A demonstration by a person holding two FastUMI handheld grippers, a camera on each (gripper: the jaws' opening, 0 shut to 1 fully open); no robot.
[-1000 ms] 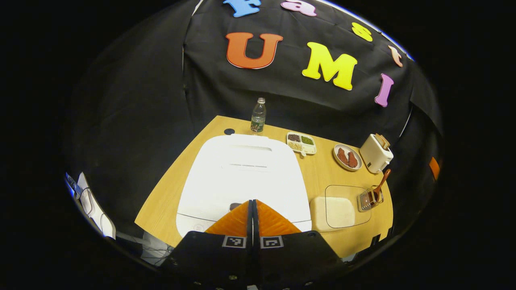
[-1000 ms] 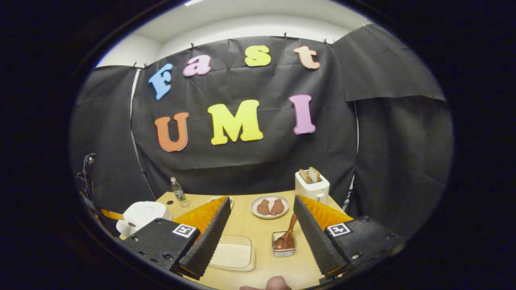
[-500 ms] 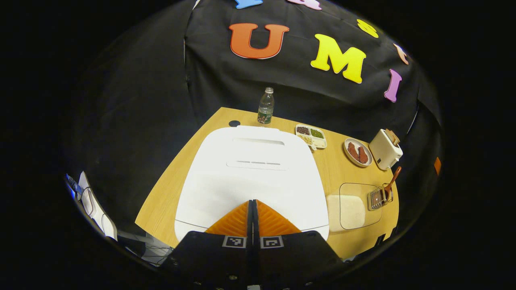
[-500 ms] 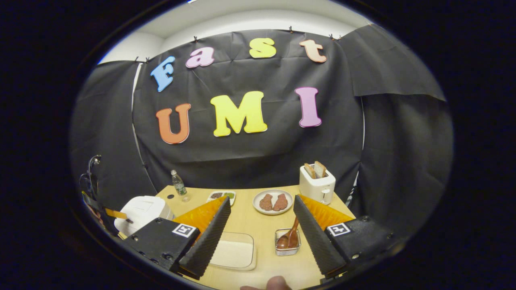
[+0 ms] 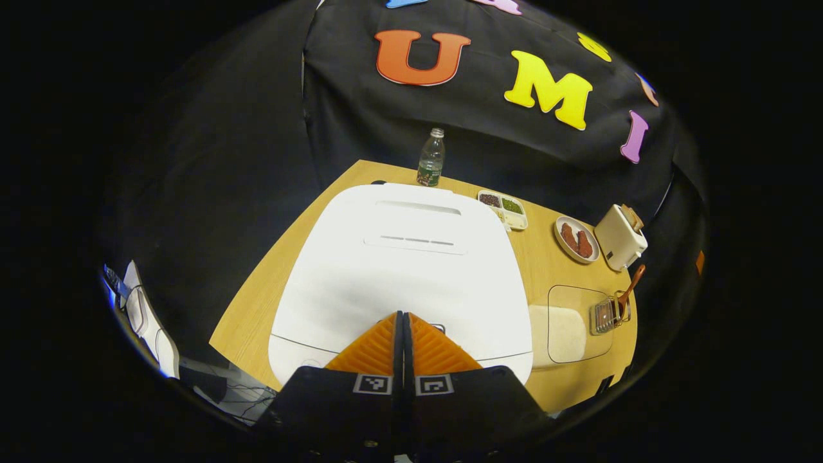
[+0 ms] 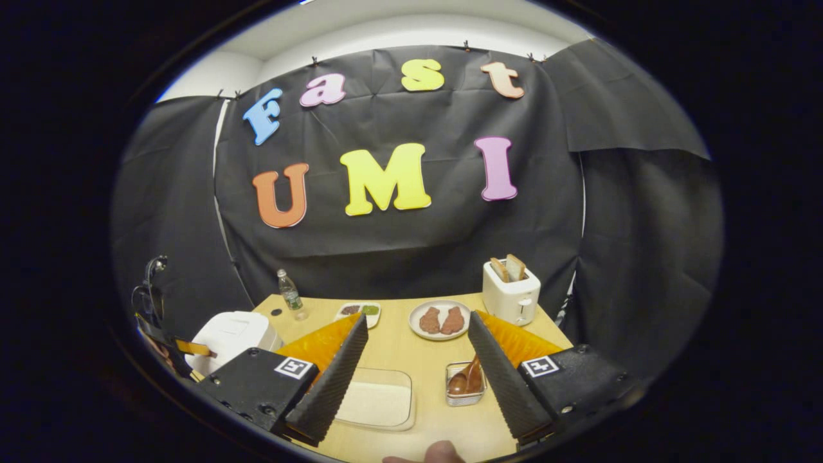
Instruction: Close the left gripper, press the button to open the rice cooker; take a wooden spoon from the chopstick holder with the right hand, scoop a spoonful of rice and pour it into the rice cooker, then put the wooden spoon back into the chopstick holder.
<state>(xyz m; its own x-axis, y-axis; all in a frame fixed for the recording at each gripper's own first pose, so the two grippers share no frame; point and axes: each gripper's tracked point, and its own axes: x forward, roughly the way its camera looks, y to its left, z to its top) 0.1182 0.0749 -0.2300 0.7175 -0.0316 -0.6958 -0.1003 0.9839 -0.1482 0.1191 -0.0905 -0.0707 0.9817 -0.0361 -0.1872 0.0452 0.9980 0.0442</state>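
No wording or number can be made out on the table's goods: the label on the water bottle [image 5: 431, 157] is too small to read, and the faint marks on the lid of the white rice cooker [image 5: 398, 257] are mere lines. The only signs are square black-and-white coded markers, a pair [image 5: 373, 384] side by side on the body of the left gripper [image 5: 402, 316] and one [image 6: 289, 368] on each finger base of the right gripper [image 6: 418, 316]. Their patterns carry no letters.
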